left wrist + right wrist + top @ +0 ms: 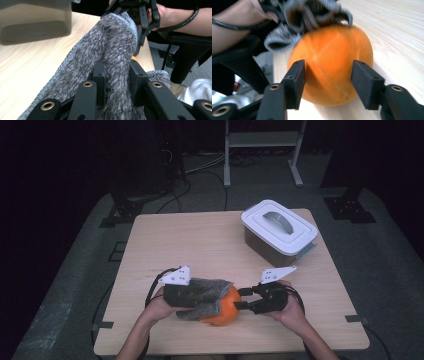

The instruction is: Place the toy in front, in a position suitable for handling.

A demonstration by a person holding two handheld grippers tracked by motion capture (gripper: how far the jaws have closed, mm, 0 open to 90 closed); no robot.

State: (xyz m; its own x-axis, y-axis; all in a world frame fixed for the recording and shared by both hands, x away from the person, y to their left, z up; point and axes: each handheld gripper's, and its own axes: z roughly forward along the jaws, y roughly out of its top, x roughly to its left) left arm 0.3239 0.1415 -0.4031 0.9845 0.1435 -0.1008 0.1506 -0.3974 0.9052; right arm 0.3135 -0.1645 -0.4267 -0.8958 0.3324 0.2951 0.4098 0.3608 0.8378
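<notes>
The round orange fruit-like ball sits on the pale wooden table near its front edge, at six o'clock from the table's middle; the fuzzy grey knitted cloth drapes over its nine-o'clock side; the left gripper is clamped tight on a fold of that cloth; the right gripper, at three o'clock of the ball, stands parted, its jaws flanking the ball without pressing; a white-lidded grey plastic box stands well apart at one o'clock.

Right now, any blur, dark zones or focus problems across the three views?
High view: table lit, surroundings nearly black. Left gripper view: grey cloth sharp, container behind it soft. Right gripper view: cloth on the orange ball motion-smeared, the ball itself slightly soft, tongs' pads crisp.
</notes>
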